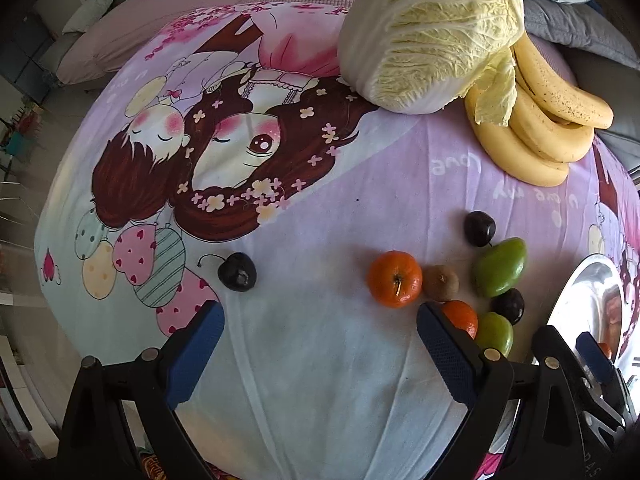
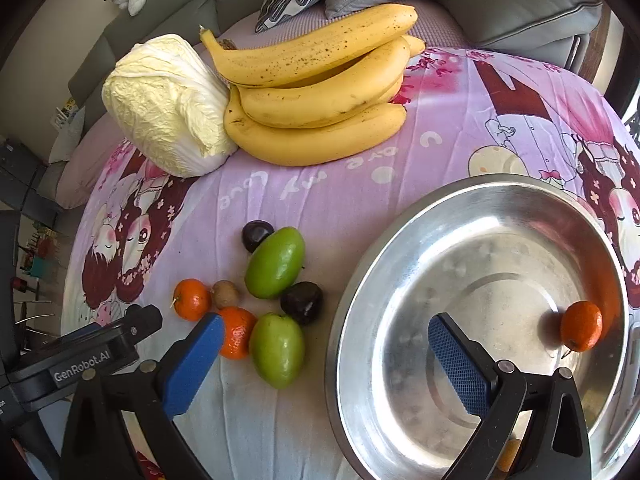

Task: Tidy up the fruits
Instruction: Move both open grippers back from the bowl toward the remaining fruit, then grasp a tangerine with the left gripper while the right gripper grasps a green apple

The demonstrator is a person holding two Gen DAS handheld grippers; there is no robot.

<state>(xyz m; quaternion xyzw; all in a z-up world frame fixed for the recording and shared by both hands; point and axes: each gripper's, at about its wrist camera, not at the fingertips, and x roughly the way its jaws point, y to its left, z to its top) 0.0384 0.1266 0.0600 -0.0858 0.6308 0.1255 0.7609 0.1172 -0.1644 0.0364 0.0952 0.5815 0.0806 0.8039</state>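
Observation:
A steel bowl (image 2: 400, 248) sits at the right and holds one tangerine (image 2: 581, 325). On the cloth left of it lie two tangerines (image 2: 192, 299) (image 2: 238, 333), a small brown kiwi (image 2: 225, 294), two green fruits (image 2: 274, 262) (image 2: 277, 349) and two dark plums (image 2: 257, 235) (image 2: 301, 302). My right gripper (image 2: 326, 348) is open and empty, straddling the bowl's near rim. My left gripper (image 1: 320, 330) is open and empty above bare cloth, its right finger beside a tangerine (image 1: 461, 317). Another dark plum (image 1: 237, 271) lies alone at the left.
A bunch of bananas (image 2: 320, 92) and a napa cabbage (image 2: 168, 104) lie at the far side of the cloth-covered table (image 1: 320, 360). Grey sofa cushions (image 2: 516, 4) stand behind. The bowl's rim (image 1: 576, 280) shows at the left wrist view's right edge.

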